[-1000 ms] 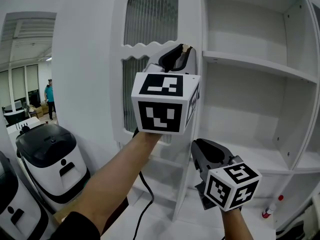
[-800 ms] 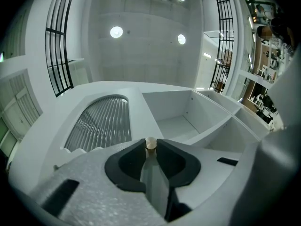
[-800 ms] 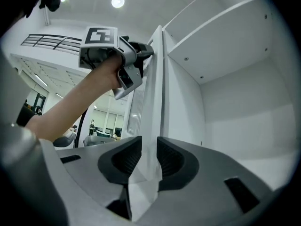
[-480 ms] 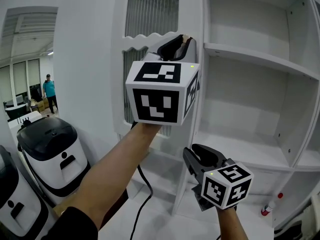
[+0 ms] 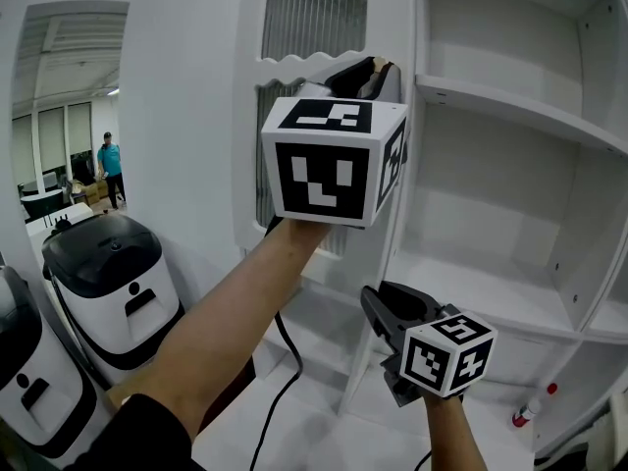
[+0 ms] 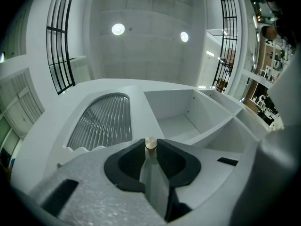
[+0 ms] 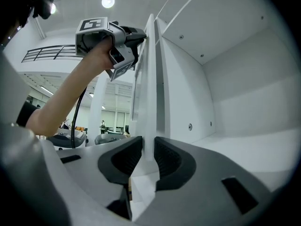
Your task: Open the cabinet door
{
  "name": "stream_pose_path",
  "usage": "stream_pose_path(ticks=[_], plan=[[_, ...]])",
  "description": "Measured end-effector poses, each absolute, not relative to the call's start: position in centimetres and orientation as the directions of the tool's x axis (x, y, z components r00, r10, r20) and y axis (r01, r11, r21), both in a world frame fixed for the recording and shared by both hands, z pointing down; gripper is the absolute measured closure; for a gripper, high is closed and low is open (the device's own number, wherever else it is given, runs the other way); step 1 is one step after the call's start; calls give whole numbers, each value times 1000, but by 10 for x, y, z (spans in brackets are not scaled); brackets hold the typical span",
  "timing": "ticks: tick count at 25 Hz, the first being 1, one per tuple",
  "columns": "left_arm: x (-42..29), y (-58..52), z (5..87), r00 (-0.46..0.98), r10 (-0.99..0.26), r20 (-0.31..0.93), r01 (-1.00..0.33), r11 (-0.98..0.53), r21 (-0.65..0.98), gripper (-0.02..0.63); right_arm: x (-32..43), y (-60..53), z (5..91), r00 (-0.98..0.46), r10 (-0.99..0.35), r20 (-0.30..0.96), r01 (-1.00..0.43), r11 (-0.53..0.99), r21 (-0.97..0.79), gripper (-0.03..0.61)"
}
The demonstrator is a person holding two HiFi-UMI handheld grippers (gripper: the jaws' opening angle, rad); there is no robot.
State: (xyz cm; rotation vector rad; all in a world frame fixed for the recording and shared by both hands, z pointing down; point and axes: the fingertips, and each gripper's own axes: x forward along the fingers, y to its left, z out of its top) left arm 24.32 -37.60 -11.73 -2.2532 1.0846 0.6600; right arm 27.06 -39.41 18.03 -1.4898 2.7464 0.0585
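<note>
At cabinet door (image 5: 314,27), left tool (image 5: 369,71) still clamps knob (image 6: 150,144); right tool (image 5: 388,304) lower.

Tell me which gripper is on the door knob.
The left gripper, the higher one, jaws closed on the knob; the right gripper sits lower.

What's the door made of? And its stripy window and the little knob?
The door: probably painted wood or board; smooth, matte white. The window: ribbed glass or plastic; fine upright grooves, greyish. The knob: likely brass-coloured metal; small shiny round cap.
</note>
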Motion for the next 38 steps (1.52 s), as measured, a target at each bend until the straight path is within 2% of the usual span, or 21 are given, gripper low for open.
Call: stream_pose_path(ticks=[25,38], plan=[[195,-375,-13,488,-716,-499,-870,-444,-214,537,262,-379,179,-536,-843,-30,-844,536,31,495],[161,-365,68,422,-827,-372,-907,-391,-160,537,243,-353,178,-544,-837,-58,-839,543,33,503]])
